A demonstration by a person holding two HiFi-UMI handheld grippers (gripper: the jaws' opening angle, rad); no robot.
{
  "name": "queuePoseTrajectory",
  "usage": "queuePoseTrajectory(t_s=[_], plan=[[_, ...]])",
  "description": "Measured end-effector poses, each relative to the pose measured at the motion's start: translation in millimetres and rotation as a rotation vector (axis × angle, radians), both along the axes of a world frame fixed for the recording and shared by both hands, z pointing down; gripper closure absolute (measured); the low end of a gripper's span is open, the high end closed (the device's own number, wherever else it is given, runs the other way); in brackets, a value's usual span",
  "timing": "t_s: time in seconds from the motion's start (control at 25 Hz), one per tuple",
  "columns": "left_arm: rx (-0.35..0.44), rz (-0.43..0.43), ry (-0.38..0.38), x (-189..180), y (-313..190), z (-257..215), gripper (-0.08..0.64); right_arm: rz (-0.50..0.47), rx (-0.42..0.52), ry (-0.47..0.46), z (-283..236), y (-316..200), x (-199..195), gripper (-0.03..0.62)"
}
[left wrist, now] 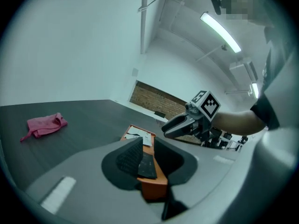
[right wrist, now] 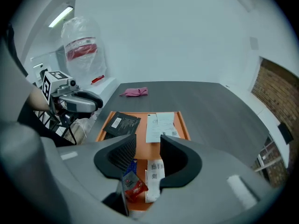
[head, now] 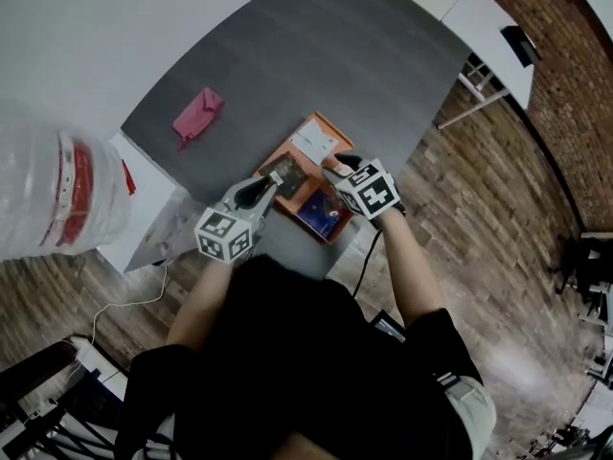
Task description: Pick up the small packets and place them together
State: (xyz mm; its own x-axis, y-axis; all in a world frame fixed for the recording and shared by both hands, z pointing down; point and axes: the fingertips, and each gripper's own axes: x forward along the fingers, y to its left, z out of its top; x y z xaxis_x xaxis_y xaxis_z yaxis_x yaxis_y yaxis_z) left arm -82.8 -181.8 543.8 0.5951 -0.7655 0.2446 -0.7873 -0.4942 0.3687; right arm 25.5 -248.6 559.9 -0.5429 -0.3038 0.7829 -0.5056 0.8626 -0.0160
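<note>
One pink cloth (head: 196, 115) lies at the desk's (head: 316, 56) left. Our left tongs (left wrist: 148, 143) stand released and empty, aimed at the black packet (right wrist: 119, 123). We count five packets in one orange tray (right wrist: 140, 136): that black one, a far white packet (right wrist: 161, 125), a near white packet (right wrist: 154, 171), one blue packet (right wrist: 131, 166) and one red packet (right wrist: 134, 189). Our right tongs (right wrist: 147, 146) are released too, gripping nothing, with the red packet just beneath them.

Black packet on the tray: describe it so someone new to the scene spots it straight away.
On the dark grey table sits an orange tray. The black packet lies flat at its far left in the right gripper view, beside the white packets. It alone is black with a small white label.
</note>
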Motion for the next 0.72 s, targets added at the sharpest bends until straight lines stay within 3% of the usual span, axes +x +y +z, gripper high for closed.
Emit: queuePoseTrajectory(t_s=[0.36,0.56,0.72], plan=[[0.016,0.119,0.001,46.7,-6.4,-6.1,0.486,0.111,-0.016,0.024,4.0,13.1,57.9,0.433],[0.008,0.13,0.002,53.2,-3.9,-4.4,0.486,0.097,-0.092,0.066,28.3,26.0,66.2,0.437],[-0.003,0.119,0.002,48.7,-3.0,-0.6,0.486,0.085,-0.164,0.151,60.5,36.4,69.1,0.448]])
